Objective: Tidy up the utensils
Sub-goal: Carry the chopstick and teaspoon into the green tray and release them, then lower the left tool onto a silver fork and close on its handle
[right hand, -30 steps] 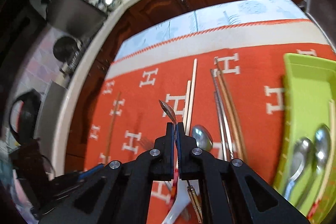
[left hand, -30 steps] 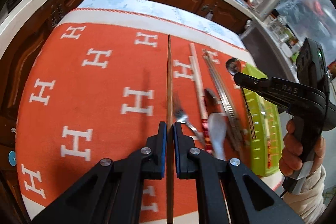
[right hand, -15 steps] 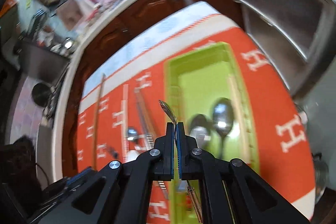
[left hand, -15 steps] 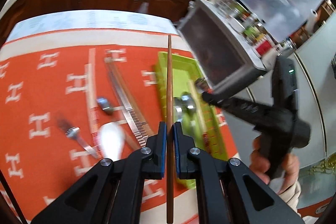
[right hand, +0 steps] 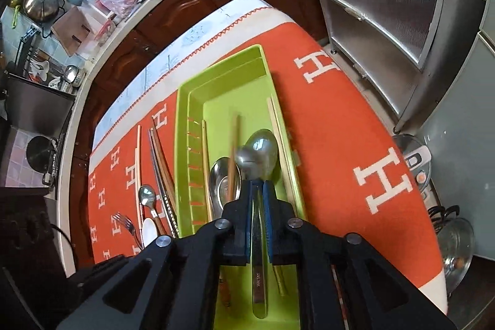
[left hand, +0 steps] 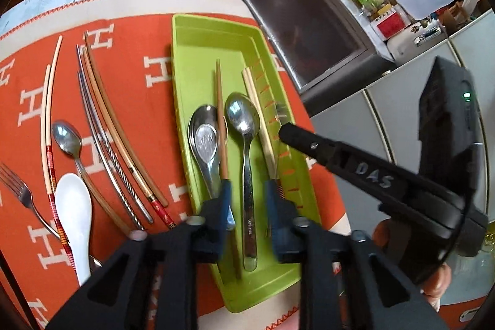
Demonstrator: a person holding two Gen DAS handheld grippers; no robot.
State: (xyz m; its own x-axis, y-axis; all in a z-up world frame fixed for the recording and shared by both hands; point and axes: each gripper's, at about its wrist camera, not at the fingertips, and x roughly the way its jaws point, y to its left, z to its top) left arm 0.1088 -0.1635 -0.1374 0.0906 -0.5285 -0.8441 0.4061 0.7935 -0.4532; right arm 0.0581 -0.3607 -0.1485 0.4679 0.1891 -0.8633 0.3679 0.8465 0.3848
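Note:
My left gripper [left hand: 247, 194] hangs over the near end of the green tray [left hand: 185, 82], its jaws opening. The brown chopstick [left hand: 220, 126] lies loose along the left pad, across a metal spoon [left hand: 204, 135]. A second spoon [left hand: 243, 116] lies in the tray below the gap. My right gripper [right hand: 258, 197] is over the same tray [right hand: 185, 144], its jaws opening a little. A small spoon [right hand: 243, 161] shows blurred at its tips, slipping free. In the left wrist view, the right gripper [left hand: 284, 130] reaches in from the right with that small spoon [left hand: 280, 110] at its tip.
On the orange H-pattern cloth [left hand: 145, 113] left of the tray lie several chopsticks [left hand: 102, 126], a teaspoon [left hand: 66, 139], a white ceramic spoon [left hand: 72, 206] and a fork [left hand: 18, 190]. A grey cabinet [right hand: 386, 30] stands close on the right. A pale chopstick [right hand: 280, 138] rests along the tray's right wall.
Both grippers swung right from the loose utensils to over the green tray. The left jaws parted and let go of the brown chopstick. The right jaws parted slightly and the small spoon tipped.

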